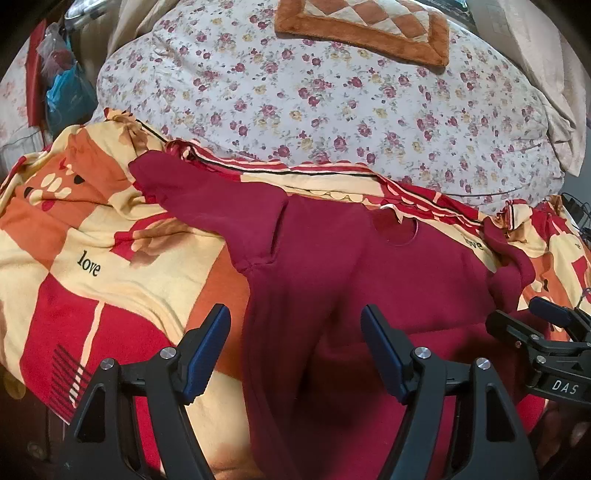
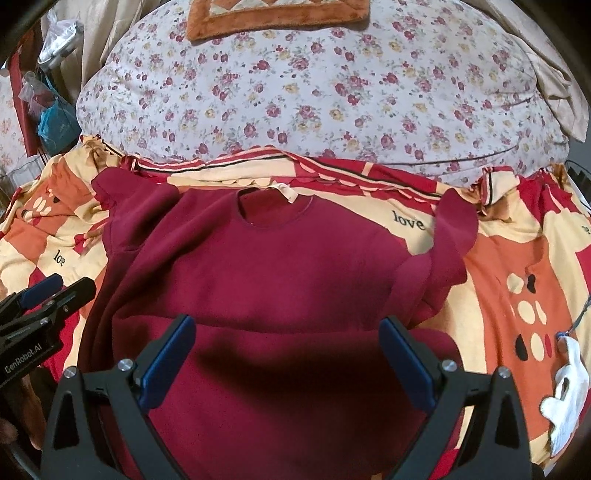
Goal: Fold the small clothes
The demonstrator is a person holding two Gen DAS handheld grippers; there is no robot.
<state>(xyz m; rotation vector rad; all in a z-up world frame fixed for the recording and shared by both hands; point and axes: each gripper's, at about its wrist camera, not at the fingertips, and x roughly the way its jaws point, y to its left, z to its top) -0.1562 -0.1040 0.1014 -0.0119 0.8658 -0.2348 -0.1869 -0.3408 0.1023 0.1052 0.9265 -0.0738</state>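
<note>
A dark red sweatshirt (image 1: 332,266) lies flat, neck away from me, on a red, orange and cream blanket (image 1: 110,266). It also shows in the right wrist view (image 2: 258,266), with its bottom part folded up over the body. Its left sleeve (image 1: 207,199) stretches out to the far left; its right sleeve (image 2: 450,236) is bunched beside the body. My left gripper (image 1: 295,325) is open and empty above the shirt's left side. My right gripper (image 2: 286,332) is open and empty above the folded-up hem. Each gripper shows at the edge of the other's view.
A floral quilt (image 1: 314,96) is heaped behind the blanket, with a brown patchwork cushion (image 1: 365,26) on top. A white cloth piece (image 2: 565,398) lies on the blanket at the right. Bags and clutter (image 1: 59,81) stand at the far left.
</note>
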